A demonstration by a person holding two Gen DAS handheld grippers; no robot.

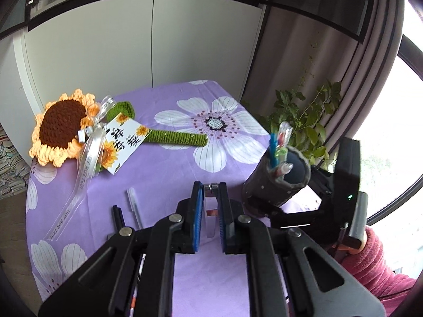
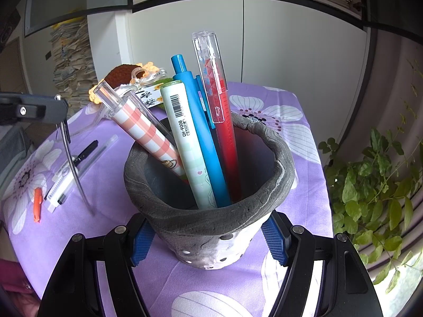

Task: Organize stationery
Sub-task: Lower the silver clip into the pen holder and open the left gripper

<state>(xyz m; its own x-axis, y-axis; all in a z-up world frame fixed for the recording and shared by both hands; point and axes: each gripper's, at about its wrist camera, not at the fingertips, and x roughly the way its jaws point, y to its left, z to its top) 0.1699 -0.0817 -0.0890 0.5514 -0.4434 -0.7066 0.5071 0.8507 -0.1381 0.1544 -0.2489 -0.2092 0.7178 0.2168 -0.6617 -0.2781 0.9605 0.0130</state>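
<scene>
Between my right gripper's [image 2: 208, 240] blue fingers [image 2: 141, 243] sits the grey pen holder [image 2: 211, 211], grasped, four pens inside. Left gripper [image 1: 210, 211] clenched on a clear clip [image 1: 210, 212]; loose pens [image 1: 134, 206] lie left on the counter [image 1: 171, 174].

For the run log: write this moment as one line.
left tool: shut on clear pen | right tool: shut on grey clay pen pot | pot: four pens | purple floral tablecloth: loose pens left

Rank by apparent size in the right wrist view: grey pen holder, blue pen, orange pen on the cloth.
1. grey pen holder, nearest the camera, which inflates it
2. blue pen, standing in the holder
3. orange pen, lying farther off on the cloth, so its true size is unsure
</scene>
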